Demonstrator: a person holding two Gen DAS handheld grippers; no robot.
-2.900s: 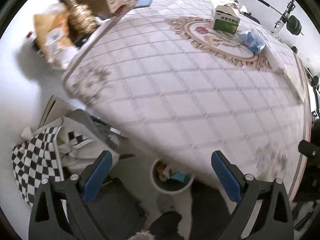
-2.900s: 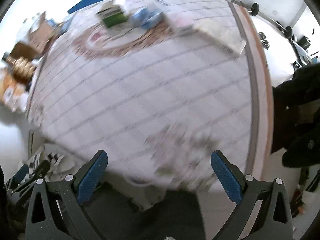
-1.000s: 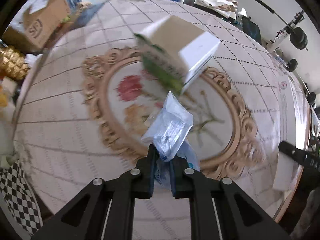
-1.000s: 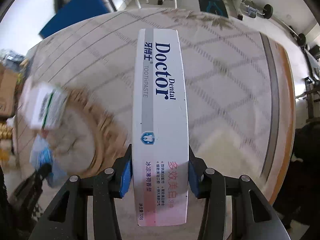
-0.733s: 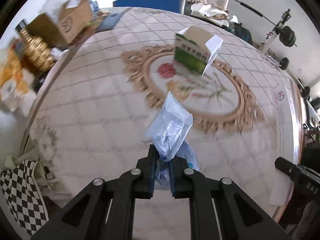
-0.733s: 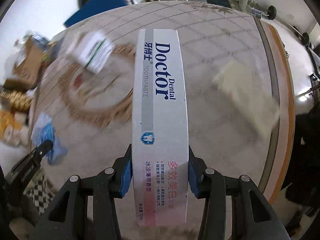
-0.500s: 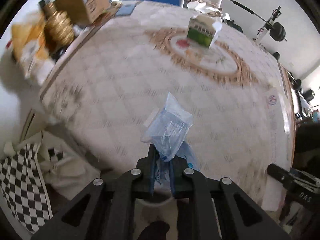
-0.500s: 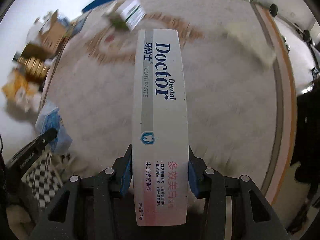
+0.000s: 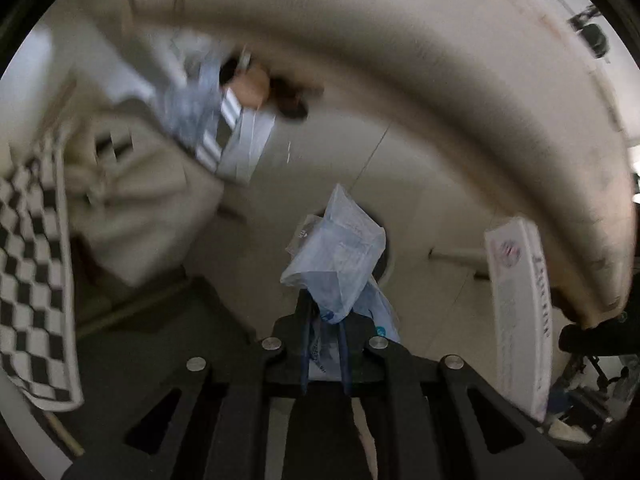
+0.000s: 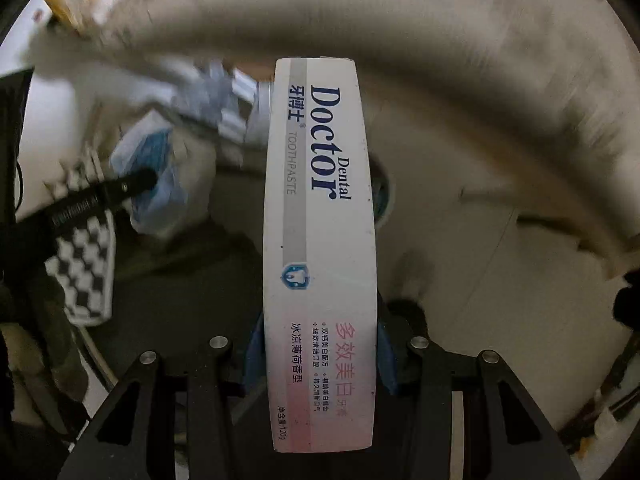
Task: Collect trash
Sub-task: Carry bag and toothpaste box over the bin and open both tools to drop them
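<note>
My left gripper [image 9: 325, 320] is shut on a crumpled clear-blue plastic bag [image 9: 336, 256] and holds it below the table edge, over a white round bin [image 9: 389, 258] that the bag mostly hides. My right gripper [image 10: 320, 344] is shut on a long white "Dental Doctor" toothpaste box [image 10: 320, 216]; that box also shows at the right of the left wrist view [image 9: 518, 312]. In the right wrist view the left gripper [image 10: 136, 184] with its bag [image 10: 154, 172] is at the left, and the bin's rim [image 10: 386, 196] peeks out behind the box.
The table edge [image 9: 440, 92] arcs overhead, blurred. A black-and-white checkered bag [image 9: 32, 280] and pale bags [image 9: 140, 200] lie on the floor at left. A dark chair seat [image 9: 160, 328] is below. The floor [image 9: 420, 184] is pale tile.
Both grippers have dropped from above the tabletop to below its edge, still holding the bag and the box. The view now faces the floor and the bin.
</note>
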